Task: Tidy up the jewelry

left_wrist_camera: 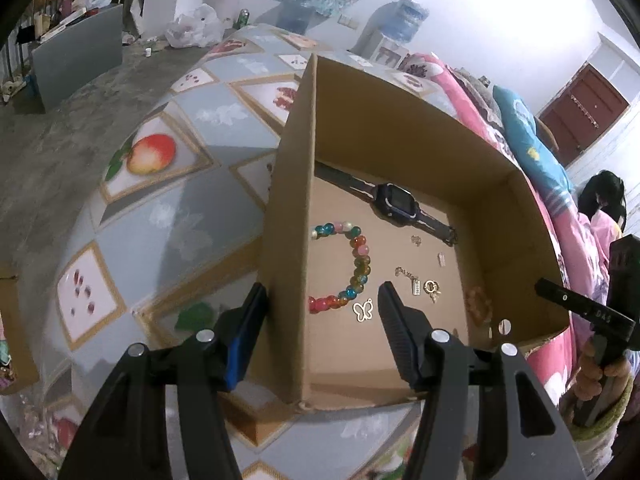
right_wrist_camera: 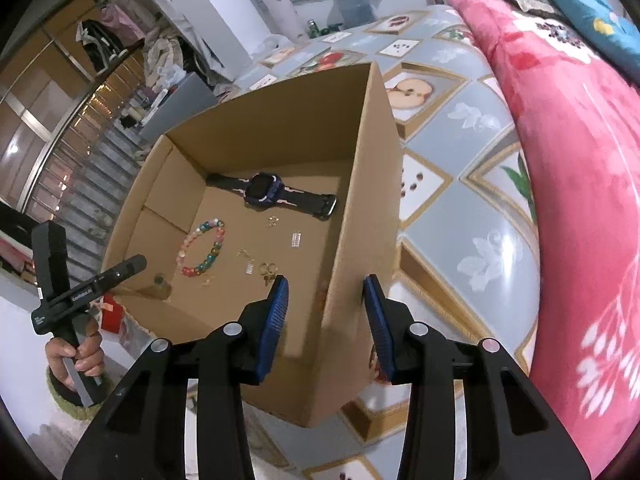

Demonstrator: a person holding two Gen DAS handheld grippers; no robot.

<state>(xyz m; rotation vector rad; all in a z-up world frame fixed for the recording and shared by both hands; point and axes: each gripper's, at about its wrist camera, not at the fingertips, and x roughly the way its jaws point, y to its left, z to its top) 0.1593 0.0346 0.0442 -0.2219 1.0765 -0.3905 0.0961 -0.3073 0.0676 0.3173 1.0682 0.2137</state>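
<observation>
An open cardboard box [left_wrist_camera: 290, 208] [right_wrist_camera: 374, 184] stands on a fruit-print cloth. Inside lie a dark smartwatch [left_wrist_camera: 394, 200] [right_wrist_camera: 266, 190], a colourful bead bracelet [left_wrist_camera: 352, 268] [right_wrist_camera: 204, 248], a gold butterfly charm [left_wrist_camera: 363, 310] and several small gold and silver pieces [left_wrist_camera: 420, 280] [right_wrist_camera: 272, 256]. My left gripper [left_wrist_camera: 322, 308] is open, its fingers astride the box's left wall. My right gripper [right_wrist_camera: 325, 300] is open, astride the box's right wall. Neither holds anything.
The fruit-print cloth [left_wrist_camera: 160, 200] [right_wrist_camera: 460, 184] covers the surface around the box. A pink floral blanket [right_wrist_camera: 580, 160] lies to the right. A person [left_wrist_camera: 604, 204] sits at the far right. A concrete floor with clutter lies beyond the left edge.
</observation>
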